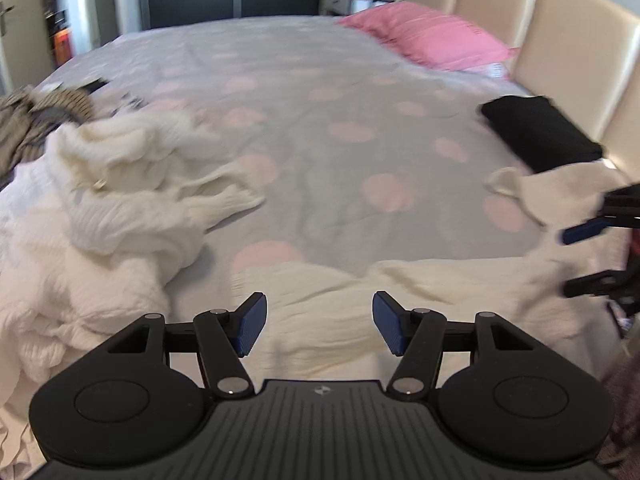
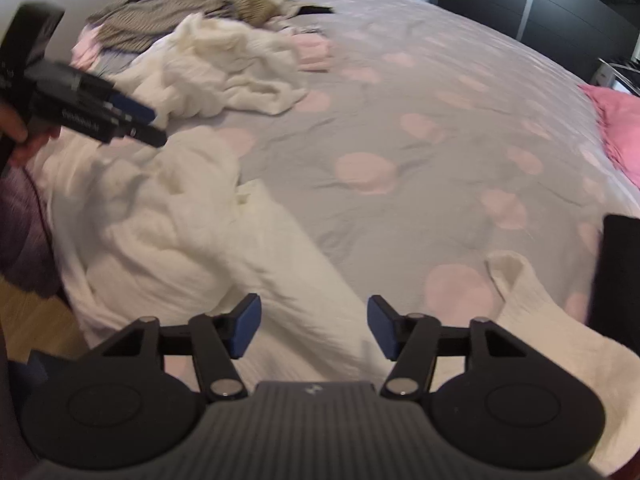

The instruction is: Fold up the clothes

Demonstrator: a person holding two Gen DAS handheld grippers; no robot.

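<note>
A cream knit garment (image 1: 320, 312) lies spread along the near edge of the bed (image 1: 320, 128); it also shows in the right wrist view (image 2: 180, 248), with one sleeve (image 2: 532, 300) reaching right. My left gripper (image 1: 319, 326) is open and empty, hovering just above the garment's middle. My right gripper (image 2: 314, 328) is open and empty above the garment's right part. Each gripper shows in the other's view: the right gripper (image 1: 588, 252) at the right edge, the left gripper (image 2: 148, 124) at the left.
A pile of white clothes (image 1: 120, 184) and a striped brown garment (image 1: 36, 116) lie at the left. A folded black garment (image 1: 540, 132) sits at the right by the beige headboard (image 1: 568, 40). A pink pillow (image 1: 428, 36) lies at the far right.
</note>
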